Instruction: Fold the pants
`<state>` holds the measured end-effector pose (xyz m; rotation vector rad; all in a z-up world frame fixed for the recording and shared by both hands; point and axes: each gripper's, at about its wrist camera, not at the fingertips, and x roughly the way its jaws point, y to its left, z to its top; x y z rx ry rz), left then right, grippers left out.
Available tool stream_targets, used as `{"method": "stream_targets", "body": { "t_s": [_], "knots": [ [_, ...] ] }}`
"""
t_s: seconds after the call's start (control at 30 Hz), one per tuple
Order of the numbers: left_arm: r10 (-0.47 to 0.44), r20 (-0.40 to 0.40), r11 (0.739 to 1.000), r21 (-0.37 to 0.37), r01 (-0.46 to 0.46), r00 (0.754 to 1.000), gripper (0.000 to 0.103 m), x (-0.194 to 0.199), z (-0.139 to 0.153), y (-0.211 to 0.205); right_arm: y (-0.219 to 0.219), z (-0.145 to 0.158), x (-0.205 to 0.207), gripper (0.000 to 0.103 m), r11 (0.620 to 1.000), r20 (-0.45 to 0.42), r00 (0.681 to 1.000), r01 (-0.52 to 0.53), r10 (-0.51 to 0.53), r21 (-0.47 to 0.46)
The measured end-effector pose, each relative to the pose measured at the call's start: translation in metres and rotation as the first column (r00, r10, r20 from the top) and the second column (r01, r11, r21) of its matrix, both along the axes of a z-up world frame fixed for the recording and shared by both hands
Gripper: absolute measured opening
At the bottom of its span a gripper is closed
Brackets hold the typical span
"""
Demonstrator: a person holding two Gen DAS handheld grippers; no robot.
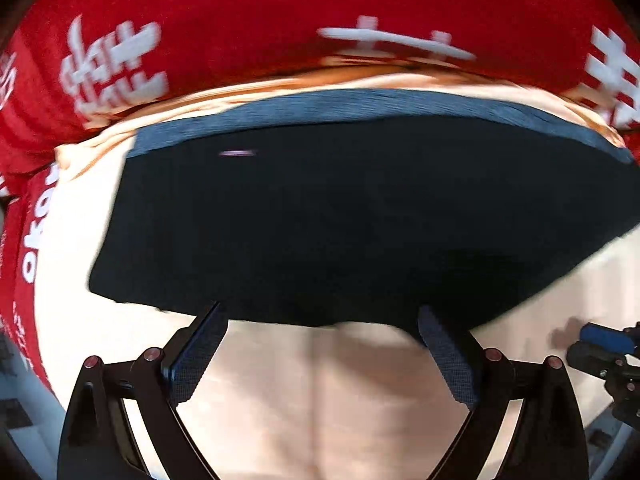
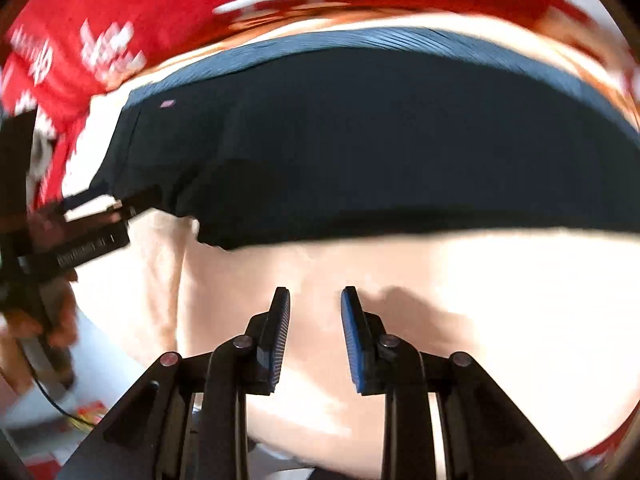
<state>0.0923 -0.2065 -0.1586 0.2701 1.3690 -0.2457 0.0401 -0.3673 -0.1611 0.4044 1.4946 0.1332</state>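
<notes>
The dark navy pants (image 1: 340,216) lie folded flat on a cream cloth (image 1: 320,392), their ribbed blue waistband (image 1: 360,106) along the far edge. My left gripper (image 1: 322,316) stands wide open, pointing down, with its fingertips just at the pants' near edge and nothing clamped. My right gripper (image 2: 315,300) hovers over bare cream cloth (image 2: 480,280) short of the pants (image 2: 360,152); its blue pads (image 2: 280,332) stand a narrow gap apart with nothing between them. In the right wrist view, the left gripper (image 2: 134,216) appears by the pants' near left corner.
A red cloth with white lettering (image 1: 280,8) lies bunched beyond the waistband and down the left side. A hand (image 2: 52,320) grips the left tool at the picture's left edge. The right gripper (image 1: 600,346) shows at the right edge of the left wrist view.
</notes>
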Motion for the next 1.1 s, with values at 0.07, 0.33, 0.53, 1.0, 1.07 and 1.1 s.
{"method": "stream_targets", "body": {
  "t_s": [0.07,0.33,0.53,1.0,1.07,1.1],
  "knots": [
    [-0.027,-0.009,1.000,-0.007,0.027,1.000,0.097,-0.009,0.003,-0.022,-0.013,-0.002,-0.014,0.037,0.997,-0.012,0.997,0.072,-0.071,0.026],
    [-0.143,-0.022,0.990,-0.006,0.143,0.989,0.097,-0.024,0.003,-0.108,-0.084,-0.002,-0.056,0.038,0.972,-0.023,0.973,0.232,-0.231,0.031],
    [-0.182,-0.014,0.983,0.002,0.182,0.983,0.097,-0.024,0.005,-0.173,-0.149,-0.004,-0.081,0.038,0.942,-0.021,0.943,0.332,-0.331,0.045],
    [-0.109,0.004,0.993,0.042,0.109,0.994,0.097,-0.001,-0.036,-0.294,-0.317,-0.020,-0.092,0.038,0.795,0.078,0.793,0.606,-0.605,0.007],
    [-0.093,0.009,0.994,0.057,0.092,0.996,0.097,-0.003,-0.041,-0.298,-0.344,-0.031,-0.089,0.038,0.749,0.063,0.746,0.662,-0.663,0.026],
    [-0.085,0.011,0.995,0.057,0.084,0.996,0.097,-0.003,-0.042,-0.298,-0.350,-0.035,-0.084,0.038,0.737,0.062,0.735,0.675,-0.675,0.031]
  ]
}}
